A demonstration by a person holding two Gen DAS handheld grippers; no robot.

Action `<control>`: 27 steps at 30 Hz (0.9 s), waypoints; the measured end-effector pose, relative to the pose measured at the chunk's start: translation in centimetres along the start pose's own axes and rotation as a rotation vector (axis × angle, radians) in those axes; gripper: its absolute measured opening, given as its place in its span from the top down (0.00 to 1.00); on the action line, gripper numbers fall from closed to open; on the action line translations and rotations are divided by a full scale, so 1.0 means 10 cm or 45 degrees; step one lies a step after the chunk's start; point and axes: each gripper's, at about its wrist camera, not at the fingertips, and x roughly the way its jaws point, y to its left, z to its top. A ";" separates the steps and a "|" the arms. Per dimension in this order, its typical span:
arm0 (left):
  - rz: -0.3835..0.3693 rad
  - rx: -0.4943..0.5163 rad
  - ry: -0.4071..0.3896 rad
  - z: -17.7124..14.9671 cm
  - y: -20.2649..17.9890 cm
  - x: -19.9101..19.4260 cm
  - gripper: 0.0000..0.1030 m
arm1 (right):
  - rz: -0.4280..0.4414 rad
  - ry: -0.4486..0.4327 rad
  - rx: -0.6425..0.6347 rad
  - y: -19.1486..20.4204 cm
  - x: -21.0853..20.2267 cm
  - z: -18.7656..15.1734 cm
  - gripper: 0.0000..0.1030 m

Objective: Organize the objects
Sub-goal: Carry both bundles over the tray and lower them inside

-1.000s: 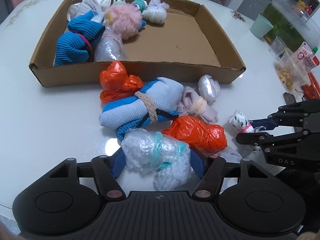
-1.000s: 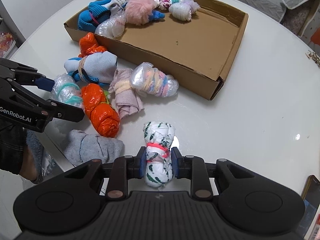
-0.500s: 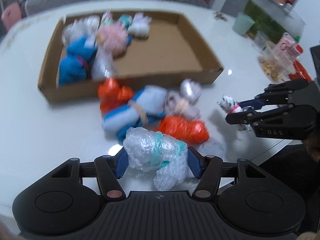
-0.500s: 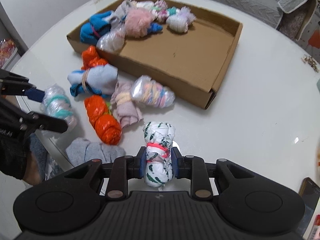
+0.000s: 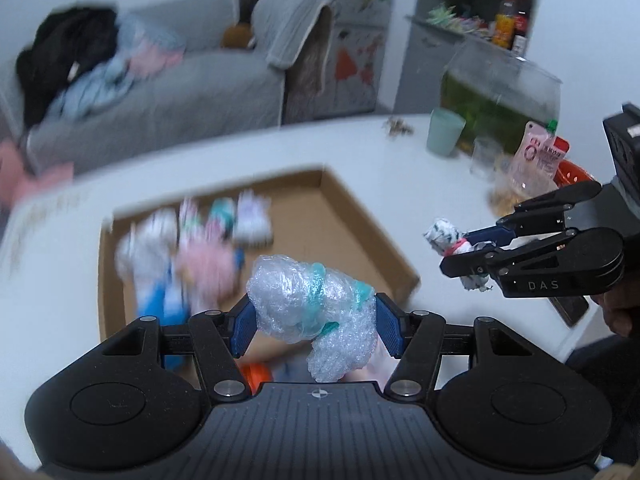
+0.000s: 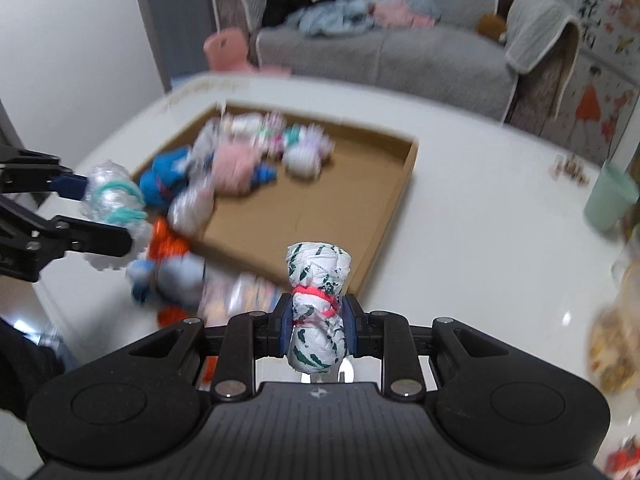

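Both claws grip: our left gripper (image 5: 316, 322) clamps a bubble-wrap bundle (image 5: 310, 306), right gripper (image 6: 314, 322) a green-patterned white bundle (image 6: 318, 304), while several bundles wait outside the cardboard tray (image 6: 394, 196).

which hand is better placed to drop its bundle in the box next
Left, probably: its claw holds the bubble-wrap bundle right at the box, while the right claw and its white bundle sit outside it.

bare box floor (image 6: 320, 200) right of bundles (image 6: 236, 160)
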 end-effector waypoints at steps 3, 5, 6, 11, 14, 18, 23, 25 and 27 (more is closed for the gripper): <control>-0.007 0.162 -0.078 0.30 -0.06 0.12 0.36 | -0.011 -0.074 0.019 -0.09 0.00 0.23 0.78; -0.026 0.241 -0.104 0.47 -0.05 0.23 0.36 | -0.002 -0.110 0.029 -0.14 0.02 0.37 0.77; -0.034 0.262 -0.105 0.54 -0.04 0.30 0.36 | -0.007 -0.123 0.023 -0.17 0.05 0.44 0.78; -0.047 0.245 -0.048 0.70 0.09 0.76 0.36 | -0.021 -0.124 0.012 -0.32 0.32 0.73 0.77; -0.051 0.242 0.000 0.72 0.15 1.04 0.36 | -0.017 -0.103 0.010 -0.39 0.47 0.82 0.77; -0.076 0.231 0.030 0.79 0.19 1.28 0.36 | -0.012 -0.081 -0.003 -0.44 0.59 0.91 0.78; -0.095 0.287 0.053 0.84 0.13 1.52 0.36 | -0.008 -0.042 -0.005 -0.49 0.81 0.99 0.77; -0.100 0.283 0.071 0.82 0.14 1.63 0.36 | -0.008 -0.024 -0.004 -0.50 0.91 1.01 0.77; -0.115 0.260 0.096 0.80 0.18 1.74 0.35 | -0.022 -0.009 0.002 -0.50 0.98 1.01 0.77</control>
